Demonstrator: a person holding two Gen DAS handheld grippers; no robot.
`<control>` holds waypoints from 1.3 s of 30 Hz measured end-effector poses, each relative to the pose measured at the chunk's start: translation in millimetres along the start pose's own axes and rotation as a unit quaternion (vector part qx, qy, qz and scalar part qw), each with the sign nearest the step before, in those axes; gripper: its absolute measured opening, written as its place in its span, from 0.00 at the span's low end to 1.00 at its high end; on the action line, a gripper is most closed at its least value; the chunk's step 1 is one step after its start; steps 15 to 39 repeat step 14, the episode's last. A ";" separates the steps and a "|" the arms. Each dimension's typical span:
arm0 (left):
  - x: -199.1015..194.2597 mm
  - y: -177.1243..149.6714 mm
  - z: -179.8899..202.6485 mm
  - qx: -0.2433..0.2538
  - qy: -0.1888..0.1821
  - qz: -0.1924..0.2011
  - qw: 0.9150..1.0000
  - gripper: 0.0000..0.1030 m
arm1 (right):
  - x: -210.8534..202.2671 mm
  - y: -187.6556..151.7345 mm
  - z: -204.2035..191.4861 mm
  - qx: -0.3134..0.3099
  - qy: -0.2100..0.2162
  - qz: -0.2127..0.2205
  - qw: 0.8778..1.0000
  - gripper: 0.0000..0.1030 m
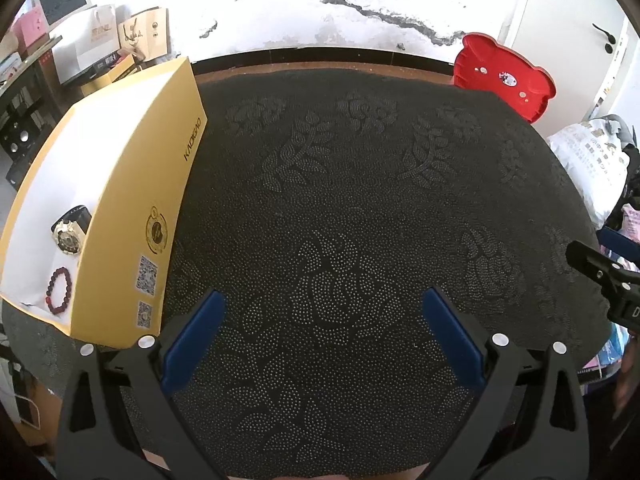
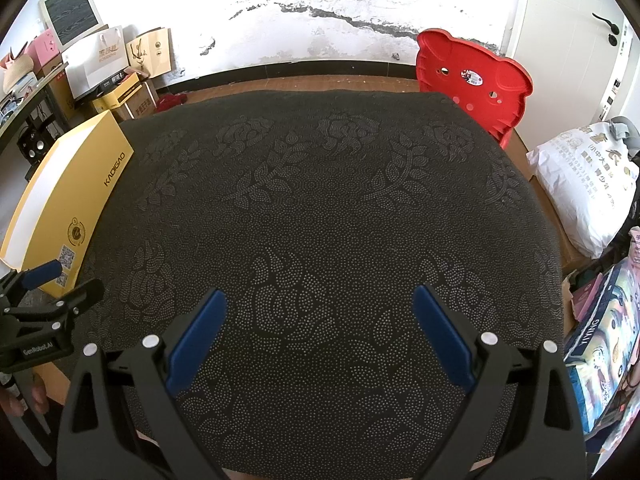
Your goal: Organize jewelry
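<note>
A dark cloth (image 1: pixel 340 208) stippled with pale dots in rose and leaf patterns covers the table, filling the middle of both views. At the left of the left wrist view stands a yellow cardboard box (image 1: pixel 132 216), open-topped with a white inside, two QR codes printed on its near wall. Two pieces lie in it, low in the frame's left: a gold-faced watch (image 1: pixel 70 232) on a dark strap and, below it, one bracelet (image 1: pixel 60 290) of round dark-red beads; the wall may hide more.

The left gripper (image 1: pixel 324 328) hangs above bare cloth, its two blue-padded fingers spread wide, nothing between them. The right gripper (image 2: pixel 320 324) is likewise splayed and empty. A red bear-shaped plastic chair back (image 2: pixel 472 76) rises at upper right.
</note>
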State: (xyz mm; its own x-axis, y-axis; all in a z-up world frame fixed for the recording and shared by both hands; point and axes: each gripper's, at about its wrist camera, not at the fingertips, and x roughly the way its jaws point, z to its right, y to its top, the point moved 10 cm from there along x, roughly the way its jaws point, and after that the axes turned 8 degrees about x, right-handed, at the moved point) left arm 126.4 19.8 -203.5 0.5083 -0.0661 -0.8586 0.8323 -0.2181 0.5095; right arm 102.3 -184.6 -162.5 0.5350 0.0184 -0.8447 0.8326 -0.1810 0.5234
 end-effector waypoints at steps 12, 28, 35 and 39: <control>-0.8 0.5 2.9 0.000 -0.012 0.004 1.000 0.94 | 0.1 0.1 0.2 0.000 0.000 0.000 1.000 0.89; -0.1 0.9 3.2 -0.002 -0.014 0.005 1.000 0.94 | 0.4 -0.2 0.2 -0.001 -0.001 0.000 1.000 0.89; -0.1 0.9 3.2 -0.002 -0.014 0.005 1.000 0.94 | 0.4 -0.2 0.2 -0.001 -0.001 0.000 1.000 0.89; -0.1 0.9 3.2 -0.002 -0.014 0.005 1.000 0.94 | 0.4 -0.2 0.2 -0.001 -0.001 0.000 1.000 0.89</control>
